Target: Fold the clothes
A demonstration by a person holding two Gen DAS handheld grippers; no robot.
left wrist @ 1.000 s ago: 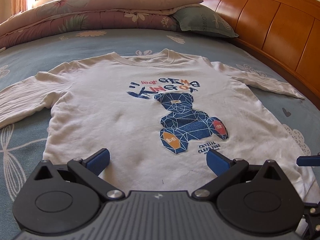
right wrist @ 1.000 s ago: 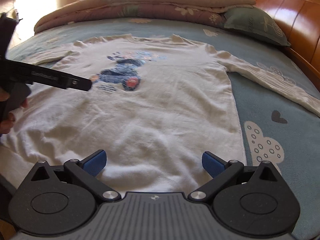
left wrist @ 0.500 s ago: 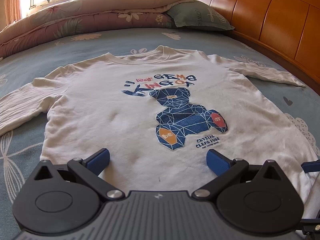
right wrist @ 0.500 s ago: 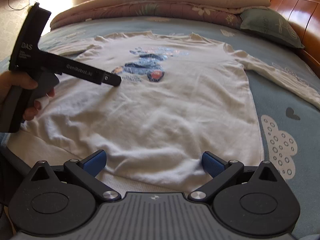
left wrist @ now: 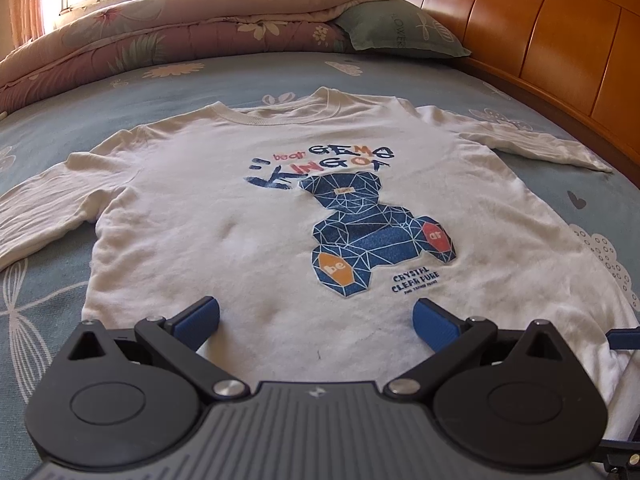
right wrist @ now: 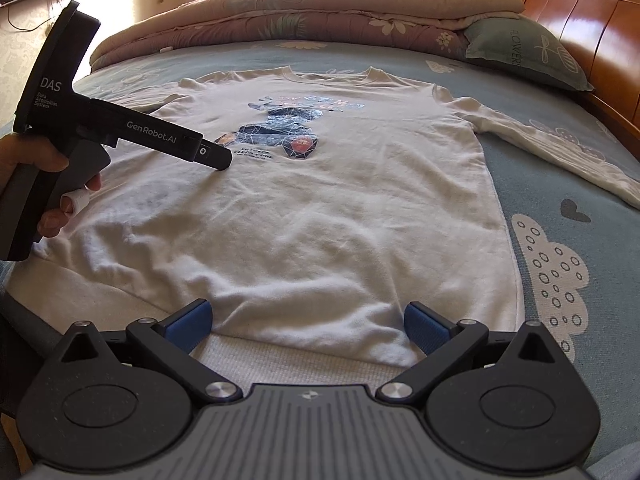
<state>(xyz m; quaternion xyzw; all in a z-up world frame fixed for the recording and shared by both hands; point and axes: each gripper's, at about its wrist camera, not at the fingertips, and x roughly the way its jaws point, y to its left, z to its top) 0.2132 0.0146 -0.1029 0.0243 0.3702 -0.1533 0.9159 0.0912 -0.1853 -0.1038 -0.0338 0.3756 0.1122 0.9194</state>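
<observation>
Blue patterned bedsheet [left wrist: 256, 76], white shirt [left wrist: 248, 216] spread flat, wooden headboard [left wrist: 552, 32]

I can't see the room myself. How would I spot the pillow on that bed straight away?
Start at the orange wooden headboard along the bed's right side. Follow it to the far end, where a folded floral quilt lies under the window. The pillow leans against the quilt's right end by the headboard: it is grey-green with pale flower drawings and lettering, unlike the pink quilt and the white shirt.
</observation>
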